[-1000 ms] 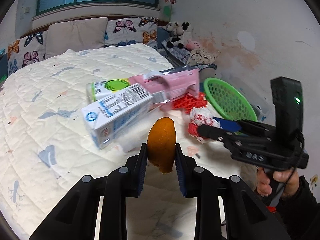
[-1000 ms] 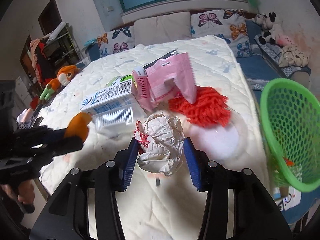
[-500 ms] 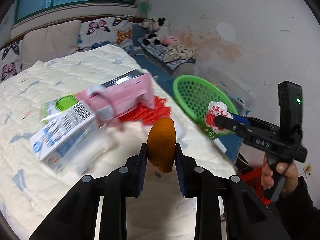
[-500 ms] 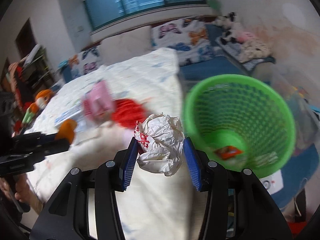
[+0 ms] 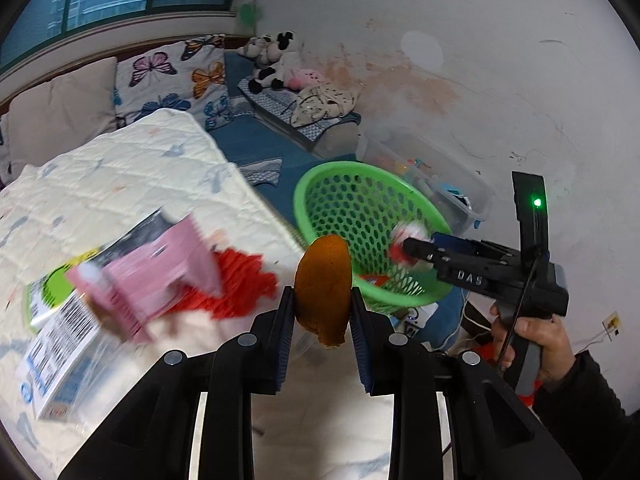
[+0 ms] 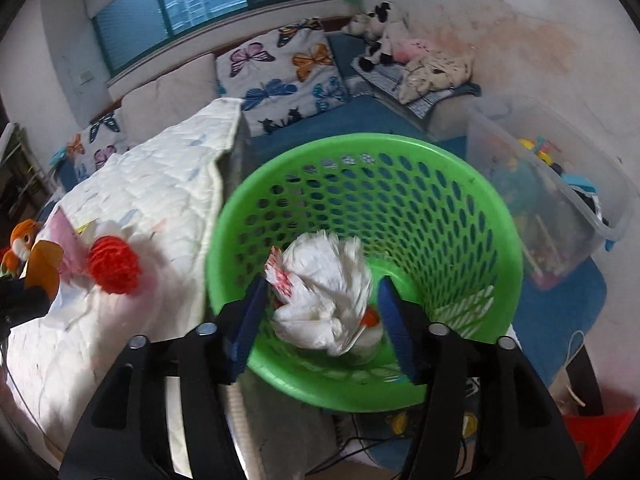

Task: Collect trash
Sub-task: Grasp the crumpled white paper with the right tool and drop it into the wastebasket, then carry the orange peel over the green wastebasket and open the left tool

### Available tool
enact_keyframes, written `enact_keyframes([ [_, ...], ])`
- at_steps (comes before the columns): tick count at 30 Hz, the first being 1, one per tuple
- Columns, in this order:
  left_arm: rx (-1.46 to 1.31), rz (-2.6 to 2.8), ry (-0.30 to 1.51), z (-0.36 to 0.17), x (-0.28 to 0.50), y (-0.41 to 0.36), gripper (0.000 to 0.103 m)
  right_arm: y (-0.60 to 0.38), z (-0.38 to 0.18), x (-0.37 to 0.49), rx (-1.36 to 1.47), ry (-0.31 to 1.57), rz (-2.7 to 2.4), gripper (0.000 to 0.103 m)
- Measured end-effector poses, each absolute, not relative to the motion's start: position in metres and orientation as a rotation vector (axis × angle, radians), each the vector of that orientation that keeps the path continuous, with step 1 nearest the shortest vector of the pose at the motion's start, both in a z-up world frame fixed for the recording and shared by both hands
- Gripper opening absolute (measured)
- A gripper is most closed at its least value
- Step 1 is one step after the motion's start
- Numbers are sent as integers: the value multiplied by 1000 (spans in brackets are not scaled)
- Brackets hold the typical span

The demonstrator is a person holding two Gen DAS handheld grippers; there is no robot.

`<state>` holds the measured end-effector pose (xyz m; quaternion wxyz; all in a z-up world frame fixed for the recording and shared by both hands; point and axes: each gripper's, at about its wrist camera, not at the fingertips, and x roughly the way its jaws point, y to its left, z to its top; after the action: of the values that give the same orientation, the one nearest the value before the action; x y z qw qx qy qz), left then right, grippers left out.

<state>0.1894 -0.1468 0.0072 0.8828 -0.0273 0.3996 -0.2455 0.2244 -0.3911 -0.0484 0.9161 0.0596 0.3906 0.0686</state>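
Right wrist view looks down into the green basket, which sits off the edge of the bed. The right gripper hangs over the basket's mouth with its blue pads spread wider than the crumpled paper wad between them. A gap shows on both sides of the wad, and its outline is blurred, so whether any pad touches it is hard to say; it looks loose. Below it, on the basket floor, lies a scrap with red on it.

Left wrist view shows the left gripper clamped on an orange peel, which stands upright between the pads and sticks out above and below them. It is held over the bed's edge, just beside the basket's near rim. On the quilt to the left lie a pink packet, a red mesh net and a white carton, all smeared by motion.
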Motion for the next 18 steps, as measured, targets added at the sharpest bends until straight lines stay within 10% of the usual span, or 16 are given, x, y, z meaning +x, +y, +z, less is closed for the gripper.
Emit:
enact_keyframes([
  [18, 11, -569, 915, -15, 251, -233, 27, -422, -39, 168, 189, 735, 102, 74],
])
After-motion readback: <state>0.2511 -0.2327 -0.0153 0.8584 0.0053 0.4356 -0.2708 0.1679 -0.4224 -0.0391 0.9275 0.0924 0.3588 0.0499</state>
